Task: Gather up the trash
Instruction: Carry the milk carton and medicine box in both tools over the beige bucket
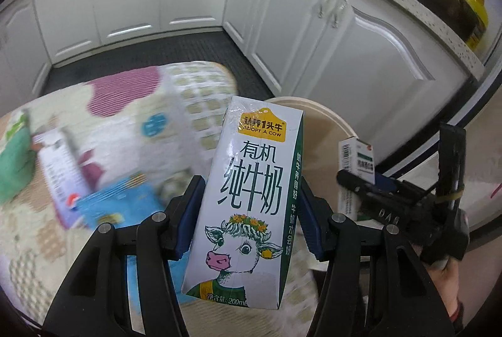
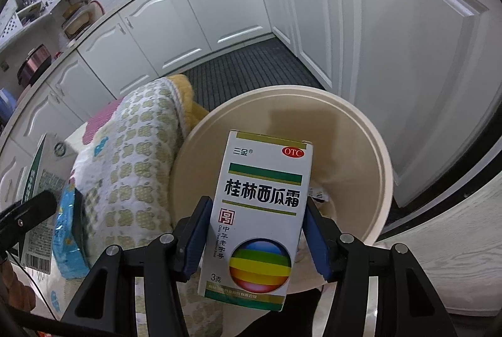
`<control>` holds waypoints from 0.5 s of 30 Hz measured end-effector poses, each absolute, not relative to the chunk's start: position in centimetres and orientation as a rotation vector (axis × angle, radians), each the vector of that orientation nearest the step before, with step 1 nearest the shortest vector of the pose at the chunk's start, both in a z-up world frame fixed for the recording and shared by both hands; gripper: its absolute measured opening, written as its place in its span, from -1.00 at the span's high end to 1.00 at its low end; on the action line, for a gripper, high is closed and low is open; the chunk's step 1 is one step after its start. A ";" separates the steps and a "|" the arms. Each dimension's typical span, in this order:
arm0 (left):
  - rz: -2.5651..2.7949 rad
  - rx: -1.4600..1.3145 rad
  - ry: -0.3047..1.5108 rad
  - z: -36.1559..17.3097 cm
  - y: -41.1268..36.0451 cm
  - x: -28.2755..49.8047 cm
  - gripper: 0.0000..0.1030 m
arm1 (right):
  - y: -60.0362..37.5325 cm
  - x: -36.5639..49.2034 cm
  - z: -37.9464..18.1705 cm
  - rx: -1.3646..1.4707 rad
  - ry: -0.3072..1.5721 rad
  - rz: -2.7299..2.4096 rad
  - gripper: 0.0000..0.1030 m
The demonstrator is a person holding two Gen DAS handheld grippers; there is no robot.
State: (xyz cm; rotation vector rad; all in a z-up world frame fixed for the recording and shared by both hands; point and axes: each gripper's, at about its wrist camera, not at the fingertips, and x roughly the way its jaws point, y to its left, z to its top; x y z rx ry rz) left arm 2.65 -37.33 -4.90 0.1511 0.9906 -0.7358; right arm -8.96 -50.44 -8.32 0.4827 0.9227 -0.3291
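Fingers (image 1: 188,211) of the left gripper (image 1: 248,211) pinched a light milk carton (image 1: 248,180) mid-body; the right gripper (image 2: 255,233) clamped a crushable medicine box (image 2: 260,211) over the bin (image 2: 360,130).

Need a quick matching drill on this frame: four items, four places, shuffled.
1. white-and-green cow-print milk carton
2. white medicine box with rainbow ball
3. beige round plastic bin
4. light blue plastic packet

a. lying on the patterned quilt
b. in left gripper
c. on floor by white cabinets
d. in right gripper

Pairs: 1-b, 2-d, 3-c, 4-a
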 end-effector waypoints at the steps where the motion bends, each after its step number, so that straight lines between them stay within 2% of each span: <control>1: -0.740 0.153 0.992 -5.0 -37.9 2.7 -0.08 | -50.7 -9.1 -8.3 0.486 0.920 -0.333 -0.06; 15: -0.712 0.176 1.010 -7.5 -43.1 4.2 -0.09 | -52.6 -9.8 -8.8 0.512 0.902 -0.367 -0.06</control>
